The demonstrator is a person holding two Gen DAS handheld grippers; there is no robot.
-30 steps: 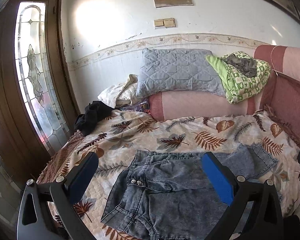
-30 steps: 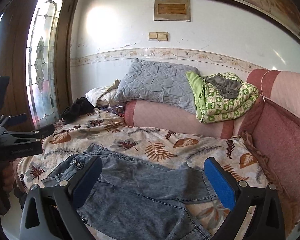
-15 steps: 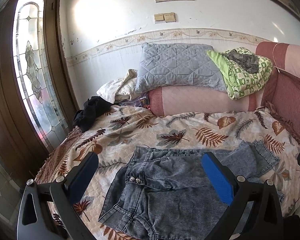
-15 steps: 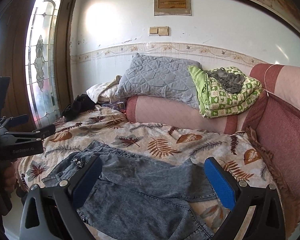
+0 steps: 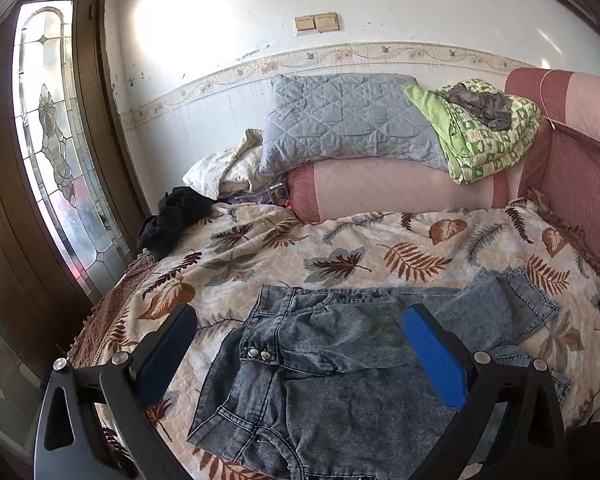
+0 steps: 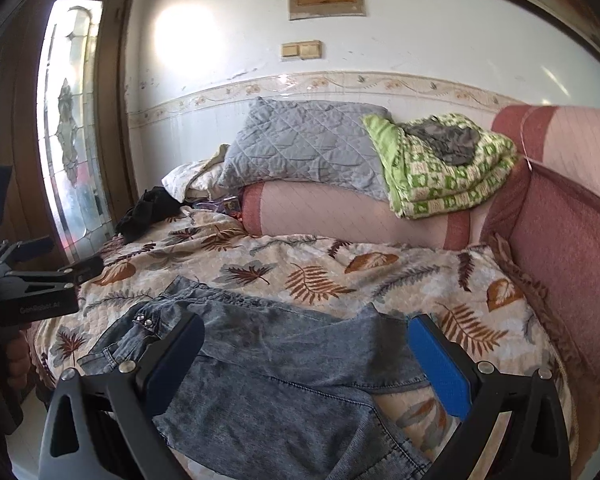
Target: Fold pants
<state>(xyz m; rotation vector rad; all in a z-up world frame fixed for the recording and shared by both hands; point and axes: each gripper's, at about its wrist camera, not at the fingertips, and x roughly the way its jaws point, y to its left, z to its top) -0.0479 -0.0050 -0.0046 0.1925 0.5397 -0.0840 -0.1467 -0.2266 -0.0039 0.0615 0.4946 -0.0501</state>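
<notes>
Left wrist view: left gripper (image 5: pixel 300 354) wide open, empty, above denim pants (image 5: pixel 340 364) spread on leaf-print bed (image 5: pixel 284 252). Right wrist view: right gripper (image 6: pixel 306 354) wide open, empty, above pants (image 6: pixel 276 364); grey pillow (image 6: pixel 304 144) beyond pants.

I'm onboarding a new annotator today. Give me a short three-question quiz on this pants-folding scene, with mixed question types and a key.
1. True or false: the left hand-held gripper is shut on the jeans.
2. Multiple choice: what lies on top of the green patterned blanket? A) a crumpled grey garment B) a black garment C) a book
3. Fill in: the jeans lie on a bedspread printed with ____.

Key:
1. False. Both the left and the right hand-held gripper are open, holding nothing.
2. A, the grey garment. The black garment lies near the door.
3. Leaves.
</notes>
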